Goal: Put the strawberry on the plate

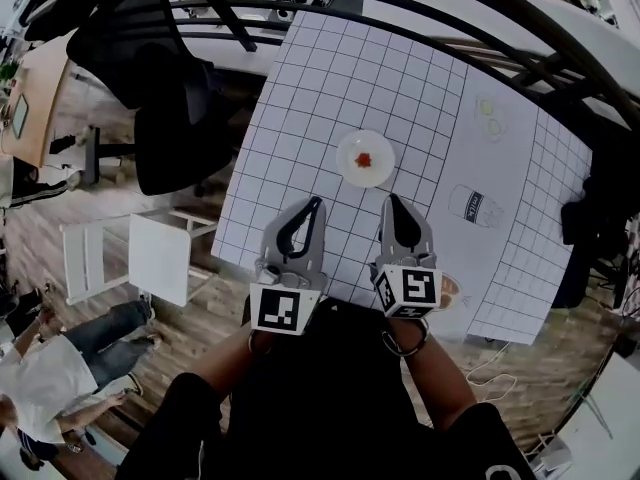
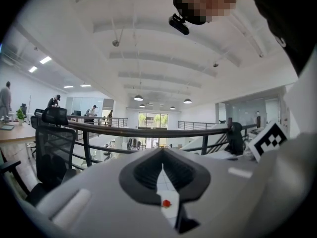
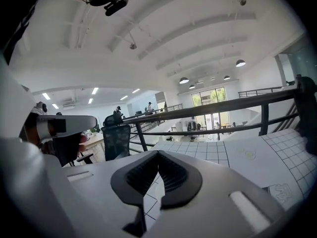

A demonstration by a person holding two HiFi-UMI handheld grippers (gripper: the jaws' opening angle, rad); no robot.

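We see the strawberry [image 1: 364,159] lying on the white plate [image 1: 345,146] on the gridded worktop [image 1: 330,68]; it sits just ahead of our left claw [image 1: 317,203] and right claw [image 1: 391,199], touching neither; both claws are closed together and empty.

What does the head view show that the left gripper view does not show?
Only the head view shows the drawings printed on the mat and the white chair. Only the left gripper view shows the ceiling lamps and the far windows. Both show the strawberry on the plate, the black chair and the railing.
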